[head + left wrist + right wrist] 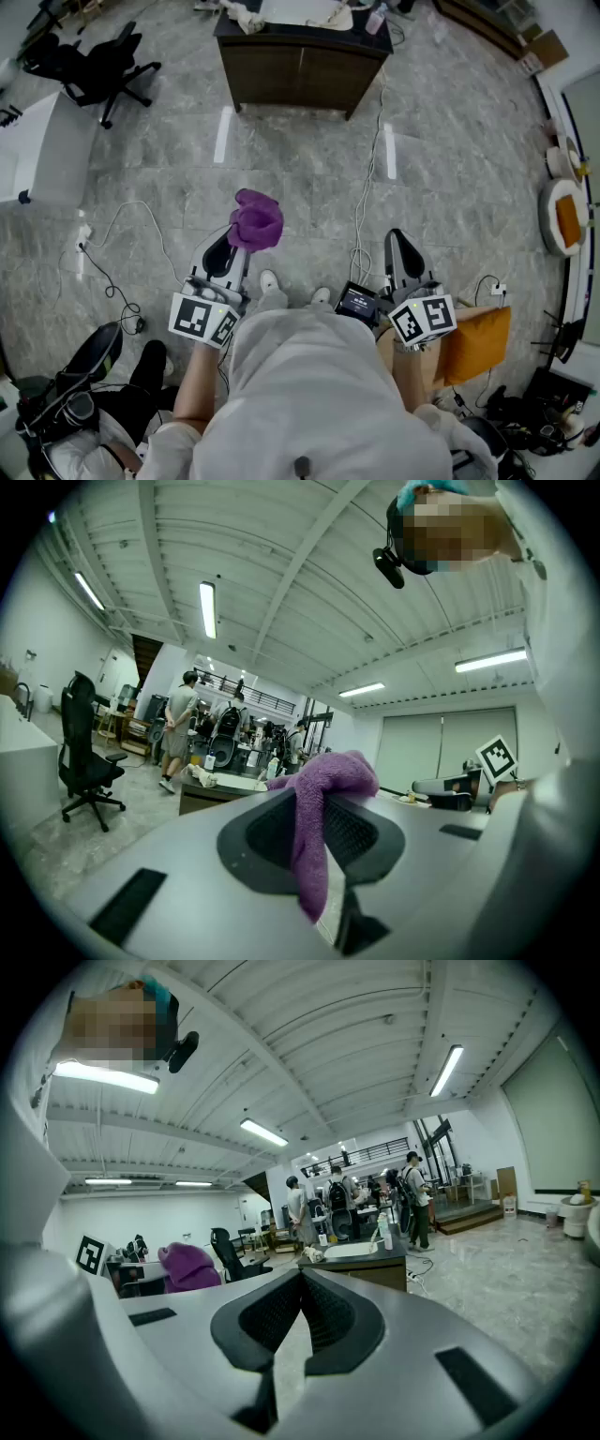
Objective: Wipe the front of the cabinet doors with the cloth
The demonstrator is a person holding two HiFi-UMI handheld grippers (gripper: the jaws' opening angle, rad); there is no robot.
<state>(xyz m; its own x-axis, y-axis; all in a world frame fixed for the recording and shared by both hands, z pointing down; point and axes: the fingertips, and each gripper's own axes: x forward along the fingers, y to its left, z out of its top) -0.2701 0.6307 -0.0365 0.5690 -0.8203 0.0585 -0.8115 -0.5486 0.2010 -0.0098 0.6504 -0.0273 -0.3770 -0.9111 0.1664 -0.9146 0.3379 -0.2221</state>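
Purple cloth (256, 221), bunched and fuzzy, sits clamped in the fingers of your left gripper (225, 255), one tail hanging down between them and hiding where they meet. Your right gripper (404, 246) holds nothing, its fingers pressed together. Both hover over the grey marble floor (309, 178), well apart from the dark cabinet (300, 70), whose far side the head view cuts off.

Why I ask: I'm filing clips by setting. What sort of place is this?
Likely an open workshop or lab, not a home: a broad stone-tiled floor, a dark cabinet standing alone on it, a black office chair, and strip lights under a high ribbed ceiling.
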